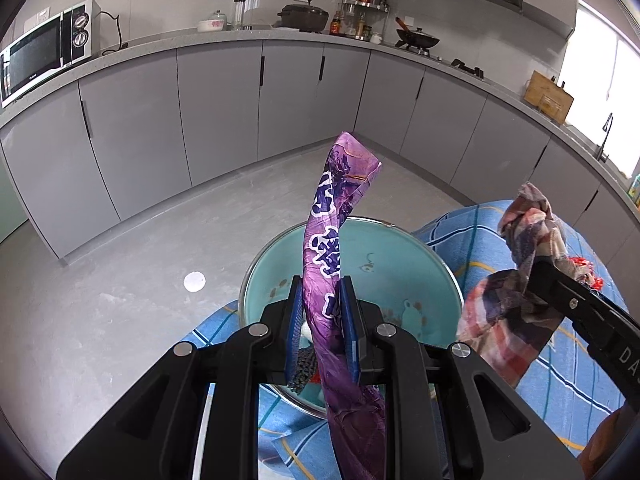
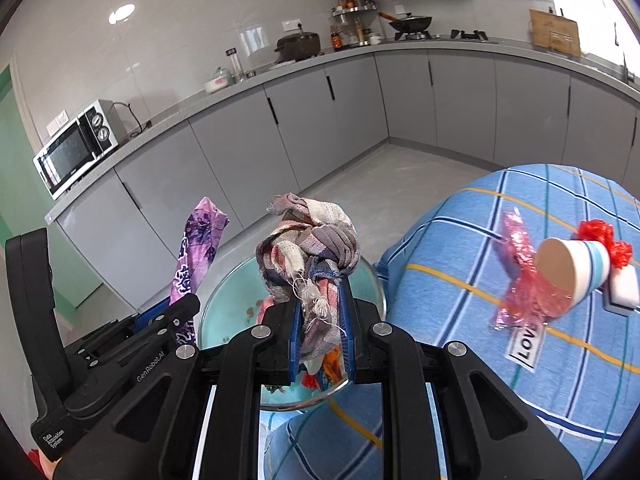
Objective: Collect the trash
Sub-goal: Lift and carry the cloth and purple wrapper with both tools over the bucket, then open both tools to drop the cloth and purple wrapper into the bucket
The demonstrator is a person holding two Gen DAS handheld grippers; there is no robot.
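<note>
My left gripper [image 1: 323, 304] is shut on a long purple wrapper [image 1: 332, 216] that sticks up above a teal metal-rimmed basin [image 1: 384, 256]. My right gripper [image 2: 322, 312] is shut on a knotted plaid rag [image 2: 312, 248], held over the same basin [image 2: 228, 304]. In the left wrist view the rag [image 1: 520, 264] hangs from the right gripper at the right. In the right wrist view the purple wrapper [image 2: 196, 248] and the left gripper's body show at the left. A few scraps lie at the basin's bottom.
A blue checked tablecloth [image 2: 480, 240] covers the table beside the basin. On it lie a paper cup [image 2: 576, 268], a pink plastic wrapper [image 2: 520, 280], a red mesh scrap [image 2: 604, 240] and a white block [image 2: 624, 292]. Grey cabinets and a microwave [image 1: 44, 52] ring the floor.
</note>
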